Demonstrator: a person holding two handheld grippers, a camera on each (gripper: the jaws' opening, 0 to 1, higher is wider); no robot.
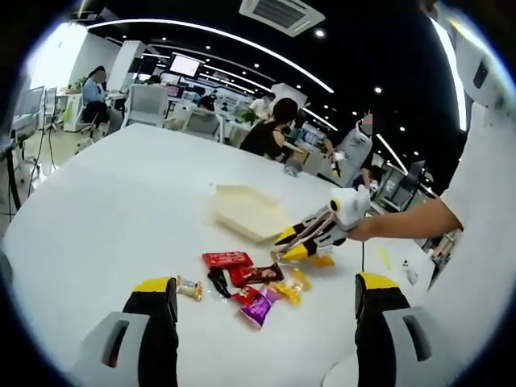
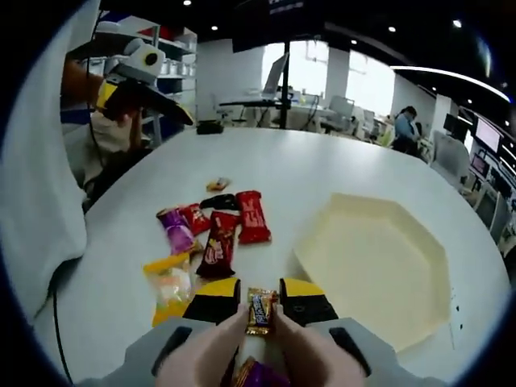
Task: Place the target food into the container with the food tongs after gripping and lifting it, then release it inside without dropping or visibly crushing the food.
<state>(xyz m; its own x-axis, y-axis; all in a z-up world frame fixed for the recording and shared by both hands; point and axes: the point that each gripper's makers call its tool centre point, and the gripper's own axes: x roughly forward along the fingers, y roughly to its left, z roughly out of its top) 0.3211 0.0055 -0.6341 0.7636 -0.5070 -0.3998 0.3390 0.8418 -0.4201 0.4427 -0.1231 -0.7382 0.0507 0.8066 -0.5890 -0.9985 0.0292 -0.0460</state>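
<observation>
In the right gripper view, the right claw sits low over the near edge of the white worktop, its yellow-tipped black jaws closed in on a small gold-wrapped candy pinched upright between them. Pale tong-like fingers run up from below to the same candy, and a purple wrapper shows at the very bottom.

Just beyond the jaws, toward the left edge of the worktop, lies a loose cluster of snacks — a yellow packet, a dark red bar, a purple packet, a red bar, a small red packet, a black packet and, farthest, a small orange sweet. To the right of the cluster, apart from it, rests the cream octagonal container, nothing lying in it.

In the left gripper view, the left claw hovers above the worktop with its jaws set wide apart and nothing between them. Past them the same snack cluster is spread out, and the other claw reaches in from the right, held by a person's hand, its tips down at the far side of the cluster beside the container. Far behind, people sit at office desks under ceiling light strips.
</observation>
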